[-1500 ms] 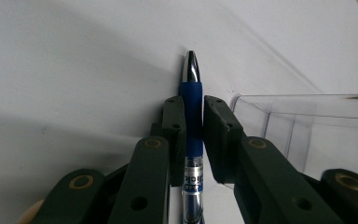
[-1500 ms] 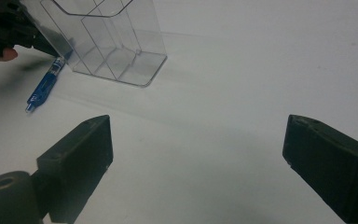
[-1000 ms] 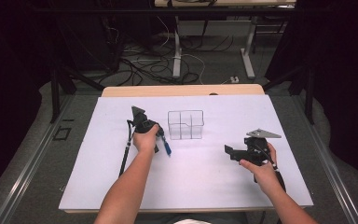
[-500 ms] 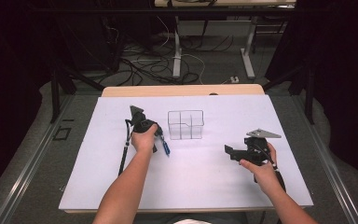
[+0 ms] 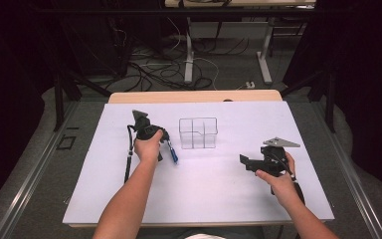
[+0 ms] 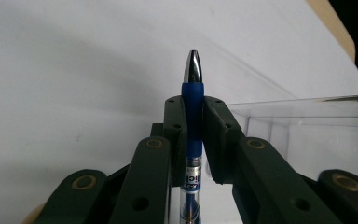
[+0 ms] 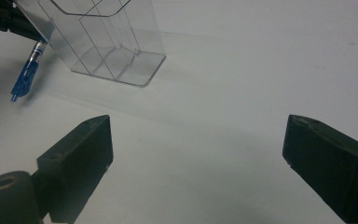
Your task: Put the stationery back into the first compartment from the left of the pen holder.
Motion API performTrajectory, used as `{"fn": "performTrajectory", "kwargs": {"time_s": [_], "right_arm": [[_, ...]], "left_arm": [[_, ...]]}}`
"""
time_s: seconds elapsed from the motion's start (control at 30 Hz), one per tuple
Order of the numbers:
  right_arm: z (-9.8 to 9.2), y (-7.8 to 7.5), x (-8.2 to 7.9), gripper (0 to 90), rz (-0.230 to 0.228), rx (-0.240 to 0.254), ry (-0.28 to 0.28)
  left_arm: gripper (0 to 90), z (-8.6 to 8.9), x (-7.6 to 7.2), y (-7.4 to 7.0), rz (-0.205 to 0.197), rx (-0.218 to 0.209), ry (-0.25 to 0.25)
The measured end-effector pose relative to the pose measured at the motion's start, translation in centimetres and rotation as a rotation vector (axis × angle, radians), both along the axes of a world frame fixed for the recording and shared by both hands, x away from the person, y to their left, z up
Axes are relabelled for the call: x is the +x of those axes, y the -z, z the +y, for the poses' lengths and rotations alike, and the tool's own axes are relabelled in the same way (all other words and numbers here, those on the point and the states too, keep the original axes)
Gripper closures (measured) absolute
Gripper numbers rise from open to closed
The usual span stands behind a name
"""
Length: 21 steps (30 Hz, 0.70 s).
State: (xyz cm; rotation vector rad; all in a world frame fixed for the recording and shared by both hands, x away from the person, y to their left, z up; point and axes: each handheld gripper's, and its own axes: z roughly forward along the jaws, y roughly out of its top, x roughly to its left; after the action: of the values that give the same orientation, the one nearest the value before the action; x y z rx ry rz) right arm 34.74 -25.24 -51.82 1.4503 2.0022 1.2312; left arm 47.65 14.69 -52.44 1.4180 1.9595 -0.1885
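The left gripper (image 5: 165,145) has its 2 jaws clamped on a blue pen (image 6: 192,122), the silver tip projecting beyond the jaw ends – the pen is held off the white table surface (image 5: 204,189), just left of the clear divided organizer (image 5: 198,133). The right gripper (image 7: 198,154) hovers at the right near side of the table, jaws spread wide and holding nothing, well apart from the organizer.

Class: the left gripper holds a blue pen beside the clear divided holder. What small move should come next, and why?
Probably lift the left gripper and carry the pen over the clear holder. The pen is already clamped between the jaws, the holder stands just beside it with empty compartments, and the right gripper is open and apart.
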Motion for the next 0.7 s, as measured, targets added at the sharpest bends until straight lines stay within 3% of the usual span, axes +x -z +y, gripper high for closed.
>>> {"fn": "performTrajectory", "kwargs": {"time_s": [0.7], "right_arm": [[0.1, 0.0, 0.0, 8.1, -0.012, -0.003, -0.010]], "left_arm": [[79.9, 1.2, -1.4, -3.7, -0.197, 0.040, -0.017]]}}
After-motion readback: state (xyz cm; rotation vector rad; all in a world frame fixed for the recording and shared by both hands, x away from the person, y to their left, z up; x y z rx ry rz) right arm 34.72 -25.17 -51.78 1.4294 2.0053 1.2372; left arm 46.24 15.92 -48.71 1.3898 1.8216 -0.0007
